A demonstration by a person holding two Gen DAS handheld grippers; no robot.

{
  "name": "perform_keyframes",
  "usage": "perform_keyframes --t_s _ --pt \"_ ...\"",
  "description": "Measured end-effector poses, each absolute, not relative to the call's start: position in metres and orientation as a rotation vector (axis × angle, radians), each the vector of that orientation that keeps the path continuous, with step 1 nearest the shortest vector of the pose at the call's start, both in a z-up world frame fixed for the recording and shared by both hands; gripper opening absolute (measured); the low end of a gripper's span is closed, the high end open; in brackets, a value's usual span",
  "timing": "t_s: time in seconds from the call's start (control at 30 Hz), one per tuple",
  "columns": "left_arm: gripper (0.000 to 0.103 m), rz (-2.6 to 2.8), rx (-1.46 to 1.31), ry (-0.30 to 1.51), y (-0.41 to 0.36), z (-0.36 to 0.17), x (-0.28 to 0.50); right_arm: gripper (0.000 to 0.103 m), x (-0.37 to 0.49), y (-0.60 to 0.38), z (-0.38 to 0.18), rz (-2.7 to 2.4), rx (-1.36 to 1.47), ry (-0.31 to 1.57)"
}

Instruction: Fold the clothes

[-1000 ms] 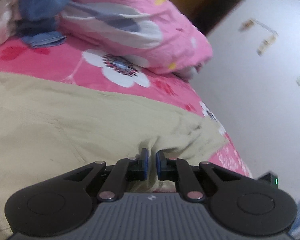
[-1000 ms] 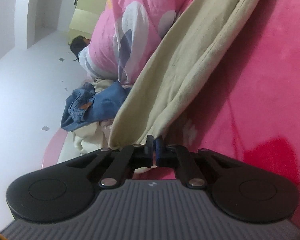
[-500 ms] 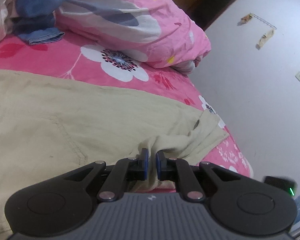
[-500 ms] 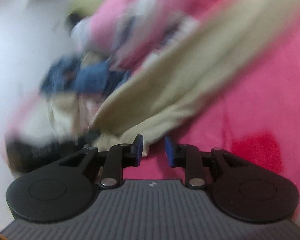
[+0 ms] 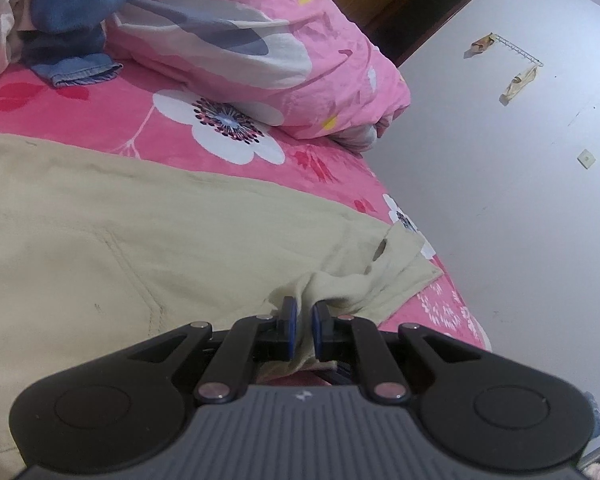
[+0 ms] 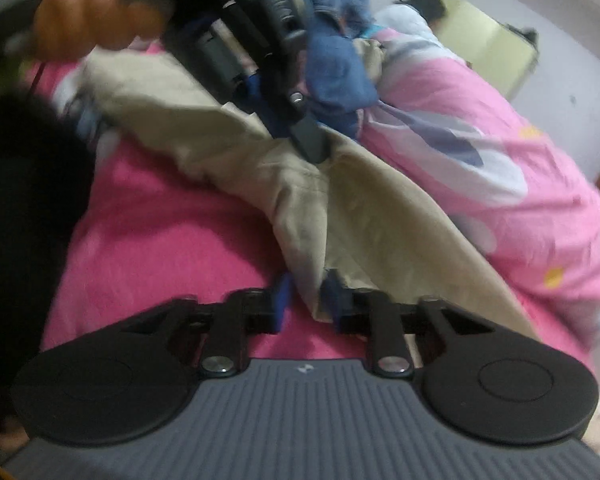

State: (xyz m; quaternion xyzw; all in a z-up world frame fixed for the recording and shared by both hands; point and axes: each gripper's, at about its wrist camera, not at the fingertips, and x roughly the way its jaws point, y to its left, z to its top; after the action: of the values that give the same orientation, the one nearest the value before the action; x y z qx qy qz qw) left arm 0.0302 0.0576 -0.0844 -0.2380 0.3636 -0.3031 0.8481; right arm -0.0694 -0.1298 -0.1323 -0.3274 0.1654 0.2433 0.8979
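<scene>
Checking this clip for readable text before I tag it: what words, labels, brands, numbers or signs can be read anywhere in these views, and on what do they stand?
No readable words or numbers in either view.
Left tool: a small pale emblem on its grey ribbed body, a mark only, no letters.
Right tool: the same emblem, blurred.
Wall: paper scraps and a small square plate, too small to read.
Khaki trousers: no visible label.

A pink flowered bed [image 5: 100, 120] stands beside a white wall [image 5: 520, 200].

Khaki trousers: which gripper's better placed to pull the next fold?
Left. The left gripper is clamped on a bunched edge of the khaki trousers; the right gripper only straddles an edge, jaws apart.
</scene>
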Motion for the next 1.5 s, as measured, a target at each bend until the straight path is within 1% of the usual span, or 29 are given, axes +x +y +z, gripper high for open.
perform_keyframes --t_s 0.17,0.3,0.53,0.67,0.7,0.77,0.83,0.87,0.9,0.97,1.07,1.13,1.2,1.27,1.37,1.43,1.5 --pt "0.009 -0.678 -0.432 0.765 0.053 -0.081 0.027 0.0 -0.067 -0.15 -0.1 0.658 -0.608 0.407" --pt "0.009 -0.688 -0.339 0.801 0.039 -0.087 0.022 0.0 -0.056 -0.156 -0.112 0.762 -0.608 0.542" --pt "0.009 -0.682 -0.318 0.802 0.036 -0.096 0.014 0.002 -0.063 -0.185 -0.107 0.743 -0.381 0.57" --pt "0.009 -0.684 -0.299 0.791 0.034 -0.096 0.01 0.005 -0.065 -0.25 -0.098 0.589 -0.082 0.582" --pt "0.009 -0.685 -0.293 0.789 0.034 -0.096 0.008 0.007 -0.062 -0.274 -0.097 0.499 0.017 0.571" --pt "0.01 -0.684 -0.291 0.788 0.034 -0.095 0.007 0.016 -0.056 -0.327 -0.097 0.302 0.229 0.536" --pt "0.01 -0.68 -0.293 0.788 0.034 -0.095 0.007 0.019 -0.046 -0.381 -0.102 0.094 0.466 0.501" --pt "0.01 -0.675 -0.294 0.787 0.034 -0.094 0.007 0.019 -0.043 -0.395 -0.101 0.04 0.489 0.487" --pt "0.01 -0.671 -0.294 0.786 0.034 -0.094 0.007 0.019 -0.041 -0.407 -0.099 -0.005 0.494 0.472" --pt "0.01 -0.662 -0.291 0.781 0.033 -0.092 0.007 0.019 -0.029 -0.401 -0.09 -0.001 0.38 0.482" --pt "0.01 -0.652 -0.282 0.765 0.032 -0.09 0.007 0.018 0.001 -0.37 -0.083 0.039 0.189 0.551" --pt "0.01 -0.647 -0.285 0.758 0.032 -0.089 0.008 0.016 0.023 -0.364 -0.091 0.012 0.123 0.636" --pt "0.01 -0.644 -0.292 0.751 0.034 -0.087 0.009 0.016 0.039 -0.365 -0.108 -0.031 0.056 0.774" --pt "0.01 -0.647 -0.294 0.738 0.036 -0.085 0.009 0.016 0.028 -0.361 -0.108 -0.009 -0.024 0.817" --pt "0.01 -0.654 -0.294 0.738 0.035 -0.089 0.01 0.016 0.012 -0.36 -0.1 -0.014 -0.047 0.93" --pt "0.01 -0.656 -0.298 0.746 0.035 -0.091 0.012 0.017 0.01 -0.358 -0.09 -0.036 -0.067 0.937" --pt "0.01 -0.657 -0.301 0.753 0.035 -0.092 0.013 0.017 0.011 -0.343 -0.07 0.001 -0.049 0.848"
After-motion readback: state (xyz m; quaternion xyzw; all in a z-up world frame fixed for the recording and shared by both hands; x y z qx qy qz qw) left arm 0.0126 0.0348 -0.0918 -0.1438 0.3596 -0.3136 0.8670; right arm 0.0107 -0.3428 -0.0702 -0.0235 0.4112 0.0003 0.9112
